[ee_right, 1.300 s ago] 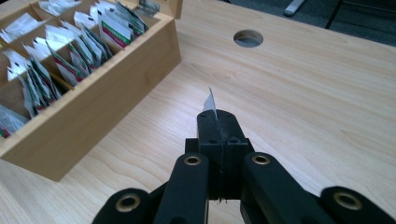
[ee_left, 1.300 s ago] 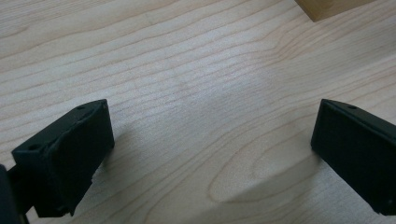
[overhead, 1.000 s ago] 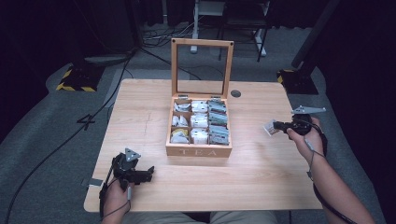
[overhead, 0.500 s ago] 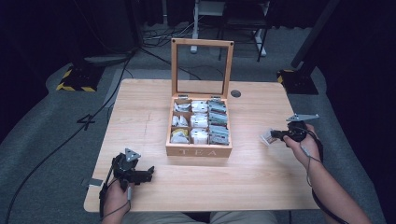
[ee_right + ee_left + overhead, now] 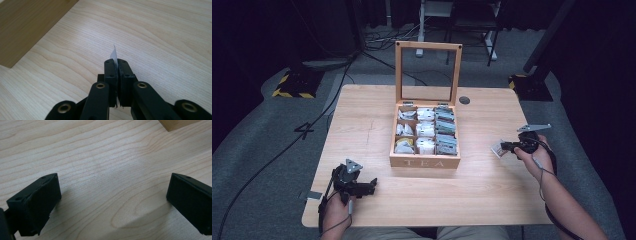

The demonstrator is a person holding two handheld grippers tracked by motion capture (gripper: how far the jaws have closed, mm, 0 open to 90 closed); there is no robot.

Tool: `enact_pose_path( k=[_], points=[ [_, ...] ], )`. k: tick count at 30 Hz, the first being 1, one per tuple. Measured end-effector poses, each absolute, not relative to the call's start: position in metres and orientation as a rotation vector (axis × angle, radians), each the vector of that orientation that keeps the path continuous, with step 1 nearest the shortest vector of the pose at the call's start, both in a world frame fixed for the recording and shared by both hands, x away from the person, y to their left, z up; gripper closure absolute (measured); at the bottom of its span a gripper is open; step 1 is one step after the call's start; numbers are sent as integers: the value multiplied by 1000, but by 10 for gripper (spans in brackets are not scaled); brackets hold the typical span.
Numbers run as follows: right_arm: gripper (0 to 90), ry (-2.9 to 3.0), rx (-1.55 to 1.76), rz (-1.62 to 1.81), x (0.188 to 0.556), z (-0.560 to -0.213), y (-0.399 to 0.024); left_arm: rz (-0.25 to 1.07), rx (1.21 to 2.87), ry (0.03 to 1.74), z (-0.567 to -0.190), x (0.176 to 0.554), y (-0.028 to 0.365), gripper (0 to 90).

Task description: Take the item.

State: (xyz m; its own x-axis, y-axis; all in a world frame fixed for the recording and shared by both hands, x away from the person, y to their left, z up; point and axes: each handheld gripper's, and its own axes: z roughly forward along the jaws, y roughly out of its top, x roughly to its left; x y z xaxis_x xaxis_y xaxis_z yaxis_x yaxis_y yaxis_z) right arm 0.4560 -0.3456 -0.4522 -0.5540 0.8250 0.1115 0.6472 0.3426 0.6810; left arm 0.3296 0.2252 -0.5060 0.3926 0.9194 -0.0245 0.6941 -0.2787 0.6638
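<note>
Tea bag packet (image 5: 498, 148), edge-on and thin, is pinched in the right tool (image 5: 117, 65), whose jaws have just been easing apart, low over the table (image 5: 362, 115) right of the wooden box (image 5: 424, 161) lettered "TEA". Left tool (image 5: 373, 183) rests released, jaws wide, near the front-left table edge.

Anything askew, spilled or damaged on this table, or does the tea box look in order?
Nothing stands out. The tea box sits square on the table, lid upright, packets in their compartments. One tea packet is outside it, pinched in the right tool above the table. The left tool is open, with nothing between its jaws.
</note>
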Motion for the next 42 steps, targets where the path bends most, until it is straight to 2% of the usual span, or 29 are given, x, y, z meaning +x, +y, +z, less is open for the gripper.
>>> enact_pose_path(
  k=[1, 2, 3, 4, 5, 6, 7, 8, 22, 33, 42],
  points=[
    [820, 2349, 1324, 1020, 456, -453, -346, 493, 2061, 1375, -506, 330, 225, 0],
    [740, 2334, 1331, 1041, 457, -453, -347, 493, 2062, 1375, -506, 330, 225, 0],
    [740, 2334, 1331, 1041, 457, -453, -347, 493, 2061, 1375, -506, 330, 225, 0],
    [635, 2294, 1327, 1079, 457, -454, -348, 493, 2061, 1375, -506, 330, 225, 0],
    [635, 2294, 1327, 1079, 457, -454, -348, 493, 2062, 1375, -506, 330, 225, 0],
    [557, 2259, 1322, 1118, 458, -455, -350, 492, 2061, 1375, -506, 330, 225, 0],
    [557, 2259, 1322, 1118, 458, -455, -350, 493, 2062, 1375, -506, 330, 225, 0],
    [520, 2247, 1309, 1110, 459, -456, -353, 491, 2061, 1376, -506, 329, 225, 0],
    [469, 2191, 1322, 1156, 457, -451, -368, 494, 2059, 1381, -506, 326, 226, 1],
    [448, 2218, 1223, 1267, 423, -424, -362, 494, 2060, 1381, -506, 326, 226, 1],
    [443, 2308, 1082, 1350, 386, -410, -342, 494, 2060, 1381, -506, 326, 226, 0]
  ],
)
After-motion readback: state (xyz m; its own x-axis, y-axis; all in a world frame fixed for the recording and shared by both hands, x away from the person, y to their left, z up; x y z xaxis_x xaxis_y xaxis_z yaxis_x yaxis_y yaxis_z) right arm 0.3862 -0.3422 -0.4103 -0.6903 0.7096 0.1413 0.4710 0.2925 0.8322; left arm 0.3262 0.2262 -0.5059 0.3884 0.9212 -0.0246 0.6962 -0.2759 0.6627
